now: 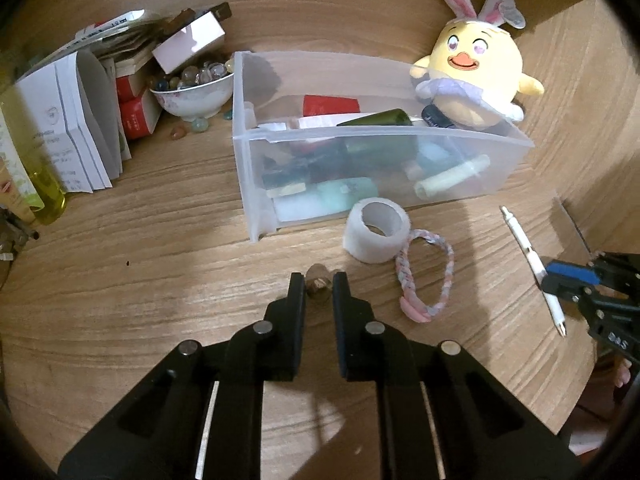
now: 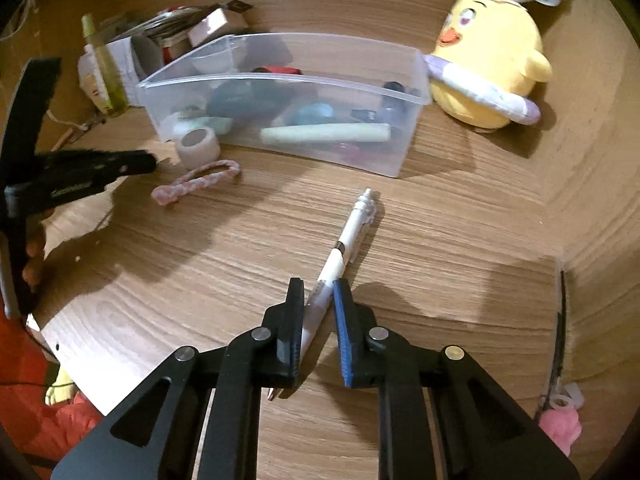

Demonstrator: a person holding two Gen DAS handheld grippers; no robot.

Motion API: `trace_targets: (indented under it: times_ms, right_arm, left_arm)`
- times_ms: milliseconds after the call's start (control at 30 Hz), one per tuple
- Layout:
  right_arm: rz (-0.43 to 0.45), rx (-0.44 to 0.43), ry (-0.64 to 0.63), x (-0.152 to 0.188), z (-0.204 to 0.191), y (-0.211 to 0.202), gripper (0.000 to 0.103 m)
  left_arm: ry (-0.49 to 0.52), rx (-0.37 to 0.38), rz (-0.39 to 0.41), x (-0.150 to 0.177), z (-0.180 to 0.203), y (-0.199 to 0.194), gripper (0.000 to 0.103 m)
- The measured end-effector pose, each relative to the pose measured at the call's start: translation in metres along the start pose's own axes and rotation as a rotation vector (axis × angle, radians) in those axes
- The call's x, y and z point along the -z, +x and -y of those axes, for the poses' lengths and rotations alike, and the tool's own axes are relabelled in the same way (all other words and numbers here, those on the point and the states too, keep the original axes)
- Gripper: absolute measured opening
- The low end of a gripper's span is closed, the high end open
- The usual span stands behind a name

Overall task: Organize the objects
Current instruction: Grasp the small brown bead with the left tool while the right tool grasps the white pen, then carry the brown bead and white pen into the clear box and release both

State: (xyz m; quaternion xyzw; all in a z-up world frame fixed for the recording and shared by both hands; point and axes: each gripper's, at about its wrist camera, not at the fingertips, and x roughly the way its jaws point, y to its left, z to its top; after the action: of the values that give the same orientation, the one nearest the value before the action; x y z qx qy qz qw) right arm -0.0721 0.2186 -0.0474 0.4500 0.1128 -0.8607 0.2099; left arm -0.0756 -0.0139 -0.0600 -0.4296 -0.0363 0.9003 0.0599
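While spreading wood-grained across both views, carrying everything: desk [image 1: 140,280]. Sitting toward the desk's far edge, clear and open-topped, and crowding tubes, bottles and a red item inside: plastic bin [image 1: 360,168]. Leaning against the bin's far right end, yellow with rabbit ears: plush chick [image 1: 476,80]. Standing in a cluster toward the far left corner: folded leaflets [image 1: 76,128] and red boxes [image 1: 136,116]. Resting just beside those boxes and near the bin's left end, brimming with glass pebbles: bowl [image 1: 196,96]. Lying just in front of the bin's near wall, hollow core facing up: white tape roll [image 1: 376,232]. Touching the roll's near side, looping flat on the wood: braided pink-and-lilac band [image 1: 426,276].

Reaching in over the near edge and pinching narrow on a small brownish pebble [image 1: 318,286], pads pressing on it from both sides: left gripper [image 1: 318,288]. Whether lifting the pebble off the wood or not, impossible to tell.

Lying slanted toward the desk's right side, well clear of the bin, tip pointing at the near edge: white pen [image 2: 348,240]. Clamping narrow across the pen's lower barrel, black pad on one side and blue pad on the other: right gripper [image 2: 318,300].
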Motion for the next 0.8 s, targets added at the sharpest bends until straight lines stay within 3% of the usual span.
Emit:
trace_targets:
  times_ms: [167,433,533,800]
  right_arm:
    - [-0.022,0.01,0.044,-0.007,0.005,0.011,0.017]
    - [0.029,0.055,0.058,-0.013,0.004,0.017,0.016]
    - [0.041,0.025,0.062,-0.014,0.0,0.016,0.011]
    - [0.118,-0.042,0.062,-0.023,-0.011,-0.008,0.01]
  left_arm:
    - [0.004,0.009,0.018,0.004,0.004,-0.01,0.013]
    - [-0.005,0.029,0.048,0.004,0.007,-0.02,0.013]
    - [-0.005,0.036,0.064,0.002,0.009,-0.024,0.013]
    - [0.0,0.05,0.111,-0.006,0.015,-0.038,0.013]
